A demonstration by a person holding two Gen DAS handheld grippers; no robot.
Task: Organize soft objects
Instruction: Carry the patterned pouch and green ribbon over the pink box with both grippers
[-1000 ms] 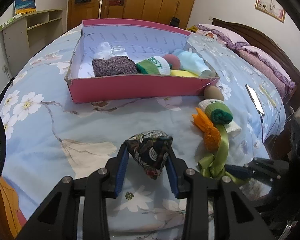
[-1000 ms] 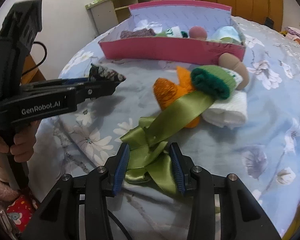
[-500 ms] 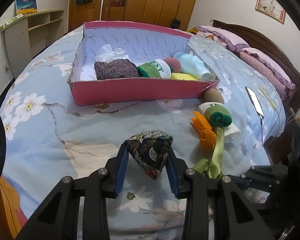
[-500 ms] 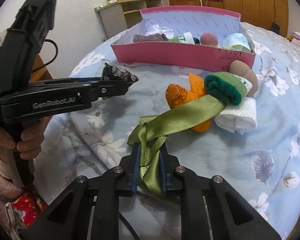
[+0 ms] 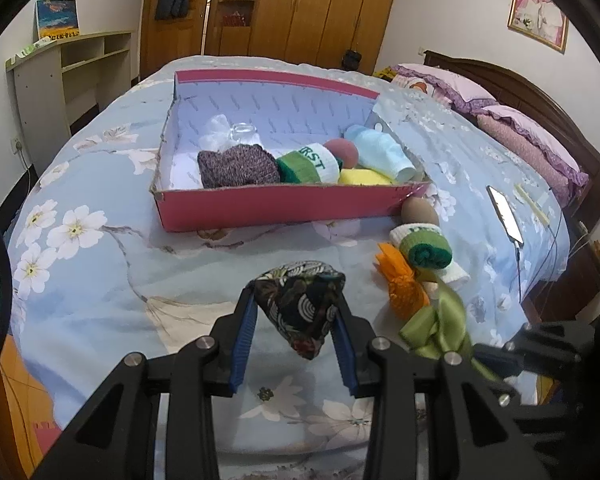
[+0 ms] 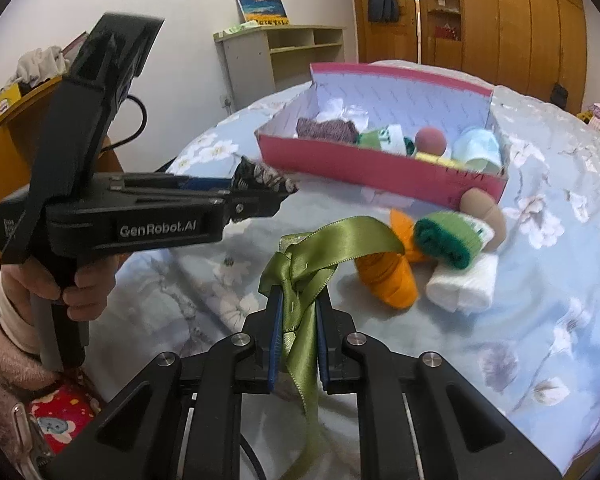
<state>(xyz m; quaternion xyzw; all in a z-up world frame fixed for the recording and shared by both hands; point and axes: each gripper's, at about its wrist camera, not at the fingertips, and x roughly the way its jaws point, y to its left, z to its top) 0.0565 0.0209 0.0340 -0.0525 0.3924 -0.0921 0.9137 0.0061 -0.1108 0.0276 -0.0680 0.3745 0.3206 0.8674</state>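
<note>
Left gripper [image 5: 296, 312], lower centre: pinching patterned fabric pouch [image 5: 302, 304]. Right gripper [image 6: 298, 320], lower centre: clamped on green ribbon [image 6: 332, 244]. Pink box [image 5: 284, 202], upper centre: holding sorted soft items.

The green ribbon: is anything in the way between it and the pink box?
Yes. The orange knit thing and the green sock roll lie between the ribbon and the box.
</note>
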